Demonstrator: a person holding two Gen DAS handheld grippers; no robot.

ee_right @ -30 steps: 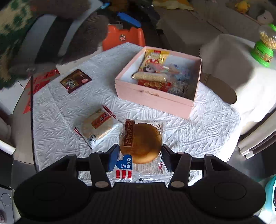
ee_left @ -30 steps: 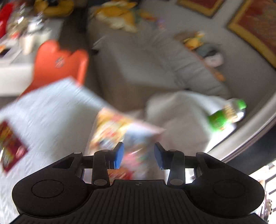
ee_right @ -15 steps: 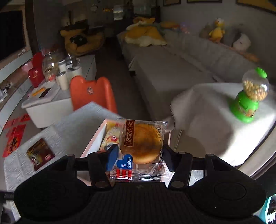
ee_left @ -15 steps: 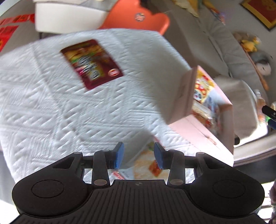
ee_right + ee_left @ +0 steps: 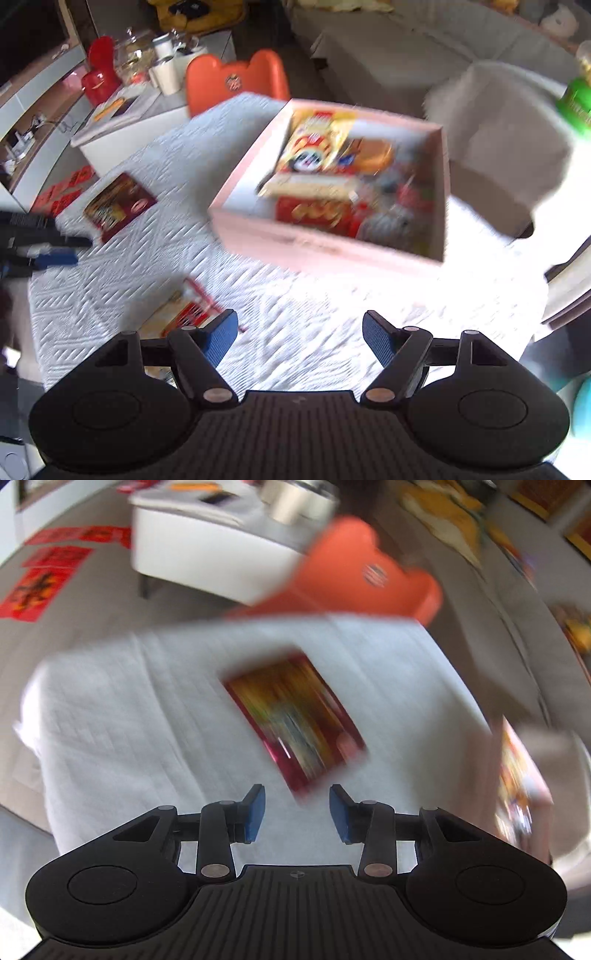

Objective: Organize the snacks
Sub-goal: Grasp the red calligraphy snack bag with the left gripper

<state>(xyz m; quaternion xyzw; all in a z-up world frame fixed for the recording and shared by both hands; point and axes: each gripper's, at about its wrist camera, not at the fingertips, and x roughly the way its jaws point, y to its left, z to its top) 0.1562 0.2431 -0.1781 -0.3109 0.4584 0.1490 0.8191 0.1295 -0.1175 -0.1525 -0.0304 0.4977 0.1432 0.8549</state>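
A pink box point(image 5: 314, 247) on the white tablecloth point(image 5: 295, 302) holds several snack packets, among them a round brown cake packet point(image 5: 373, 155) and a yellow packet point(image 5: 317, 140). My right gripper point(image 5: 299, 338) is open and empty, hanging nearer than the box. A rice cracker packet point(image 5: 181, 314) lies by its left finger. A dark red snack packet point(image 5: 295, 723) lies flat on the cloth just ahead of my left gripper point(image 5: 297, 814), which is open with nothing between its pads. The same red packet point(image 5: 118, 205) shows in the right wrist view, with the left gripper's fingers point(image 5: 55, 256) beside it.
An orange chair point(image 5: 236, 79) stands behind the table, with a low white table point(image 5: 122, 125) carrying jars to its left. A white-covered stool point(image 5: 498, 147) and a green dispenser point(image 5: 576, 103) stand right of the box. The box's edge point(image 5: 517, 775) shows blurred at the right.
My right gripper let go of the round cake packet, which now lies in the box, and its jaws stand wider. My left gripper swung away from the box to the red packet.
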